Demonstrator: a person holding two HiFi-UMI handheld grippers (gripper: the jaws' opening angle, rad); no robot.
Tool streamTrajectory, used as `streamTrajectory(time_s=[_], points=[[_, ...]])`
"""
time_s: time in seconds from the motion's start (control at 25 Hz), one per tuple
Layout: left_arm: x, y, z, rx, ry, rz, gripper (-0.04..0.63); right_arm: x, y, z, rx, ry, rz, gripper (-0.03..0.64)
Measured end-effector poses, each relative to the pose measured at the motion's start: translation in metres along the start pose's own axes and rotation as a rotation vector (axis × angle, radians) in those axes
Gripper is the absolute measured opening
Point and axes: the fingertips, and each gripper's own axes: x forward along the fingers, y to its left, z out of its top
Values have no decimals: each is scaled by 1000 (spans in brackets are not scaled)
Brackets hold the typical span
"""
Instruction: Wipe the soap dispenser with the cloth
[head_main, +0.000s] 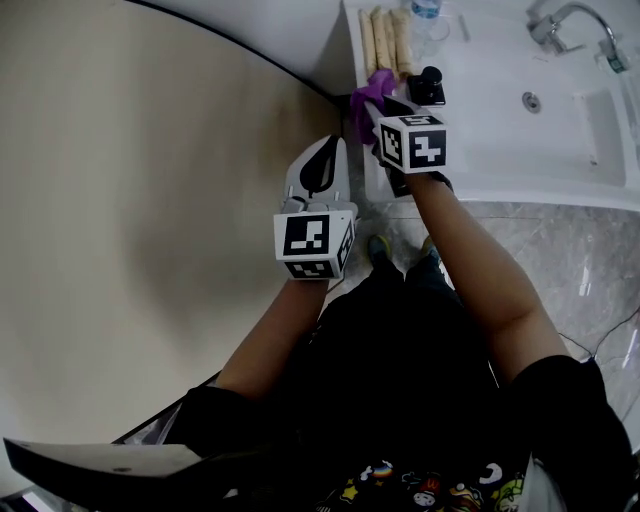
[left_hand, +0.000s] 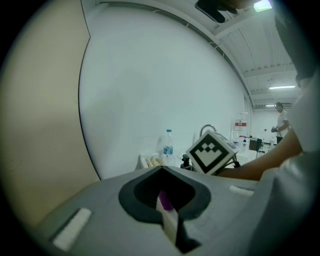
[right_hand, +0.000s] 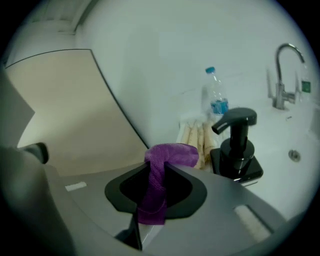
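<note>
The black pump soap dispenser stands on the white counter near its left end. My right gripper is shut on a purple cloth, which bunches over the jaw tips. The cloth hangs just left of the dispenser, and I cannot tell if they touch. My left gripper is held lower and to the left, off the counter, with its jaws together. A thin purple sliver shows at their seam. The right gripper's marker cube shows in the left gripper view.
Rolled beige towels and a water bottle stand behind the dispenser. A basin with a drain and a faucet lies to the right. A beige wall is on the left, marble floor below.
</note>
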Motion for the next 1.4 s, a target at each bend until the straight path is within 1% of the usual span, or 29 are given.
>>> streamTrajectory(time_s=[0.08, 0.16, 0.24, 0.4, 0.56, 0.68, 0.92, 1.24, 1.32, 1.4], points=[[-4, 4, -1, 4, 1, -2, 0, 8, -17, -1, 100, 10, -55, 98], [-7, 6, -2, 3, 4, -4, 0, 7, -33, -4, 158, 15, -112, 98], [-8, 10, -6, 3, 4, -9, 0, 3, -44, -6, 195, 18, -148, 98], [-9, 12, -10, -6, 3, -20, 0, -8, -47, -9, 191, 12, -175, 97], [-7, 2, -1, -10, -2, -42, 0, -26, -52, -9, 176, 3, -192, 97], [0, -6, -3, -9, -10, -63, 0, -41, -57, -13, 173, 4, -198, 97], [4, -26, -2, -9, -17, -92, 0, -68, -53, -24, 88, 3, -196, 97], [16, -54, -1, -9, -22, -119, 0, -98, -70, -33, 43, -20, -233, 97], [17, -62, -1, -9, -25, -123, 0, -112, -70, -25, -17, -48, -244, 97], [18, -67, 0, -8, -28, -123, 0, -128, -61, -9, -109, -99, -244, 97]])
